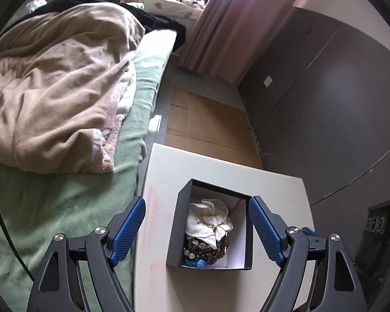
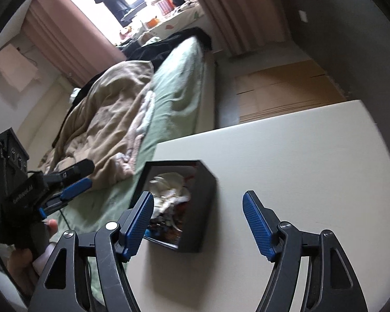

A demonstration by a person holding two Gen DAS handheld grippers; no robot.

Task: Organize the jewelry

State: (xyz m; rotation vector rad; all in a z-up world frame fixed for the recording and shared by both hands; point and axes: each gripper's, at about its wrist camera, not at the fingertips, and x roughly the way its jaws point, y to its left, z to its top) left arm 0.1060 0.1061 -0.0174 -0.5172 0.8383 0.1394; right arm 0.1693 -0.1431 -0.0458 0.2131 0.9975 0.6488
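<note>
A black open box [image 1: 178, 223] stands on a cream table [image 1: 163, 171]. Inside lie a white flower-shaped piece [image 1: 210, 221], dark beaded strands [image 1: 208, 249] and a small blue item [image 1: 199, 263]. My left gripper [image 1: 197, 227] is open and empty, held above the box with its blue pads to either side. In the right wrist view the box [image 2: 208, 202] sits left of centre on the table [image 2: 299, 156]. My right gripper [image 2: 198, 222] is open and empty, just right of the box. The left gripper [image 2: 72, 184] shows there at the left, hand-held.
A bed with a green sheet [image 1: 65, 208] and a beige blanket [image 1: 54, 85] lies left of the table. Flat cardboard [image 1: 208, 124] covers the floor beyond it. A dark wardrobe [image 1: 325, 104] stands on the right. Pink curtains [image 1: 228, 20] hang at the back.
</note>
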